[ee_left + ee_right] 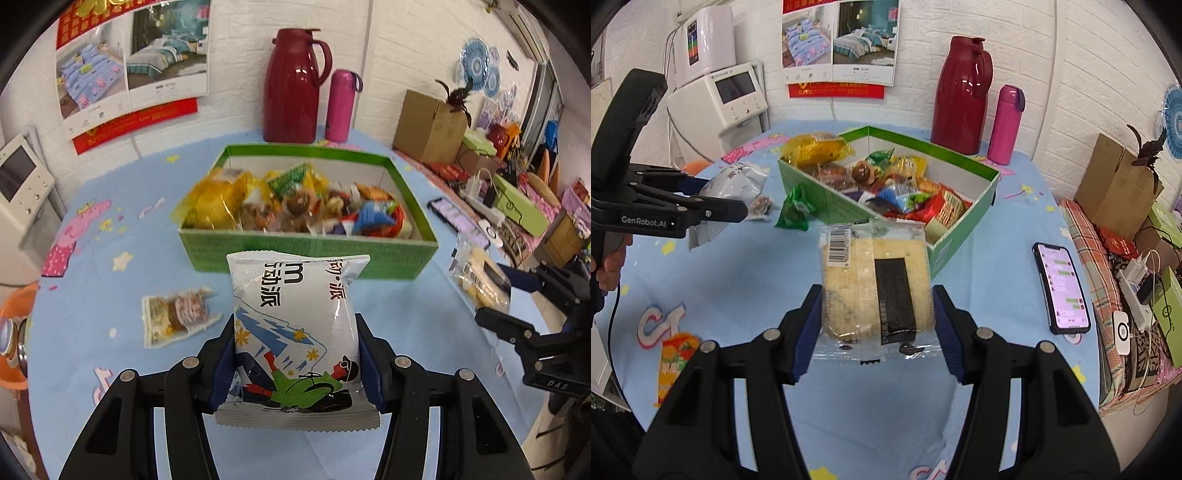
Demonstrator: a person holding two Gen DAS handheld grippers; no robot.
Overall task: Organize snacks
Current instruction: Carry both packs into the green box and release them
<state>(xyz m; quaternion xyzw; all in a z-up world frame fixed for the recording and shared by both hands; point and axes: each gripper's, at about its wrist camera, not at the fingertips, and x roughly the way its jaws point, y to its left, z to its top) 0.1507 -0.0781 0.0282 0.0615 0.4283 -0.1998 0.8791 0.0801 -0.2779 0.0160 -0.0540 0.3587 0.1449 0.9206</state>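
Box point(310, 254): mid-table toward its far edge, already heaped with snacks.
Left gripper point(297, 354): clamped on white pouch point(295, 321), held short of the box.
Right gripper point(877, 314): clamped on cracker pack point(875, 284), beside the box corner.
Left to do: both held packs, plus loose snacks on the table.

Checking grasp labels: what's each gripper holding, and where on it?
Left gripper is shut on the white snack bag, pinched across its lower side edges. Right gripper is shut on the clear cracker packet, also by its lower sides.
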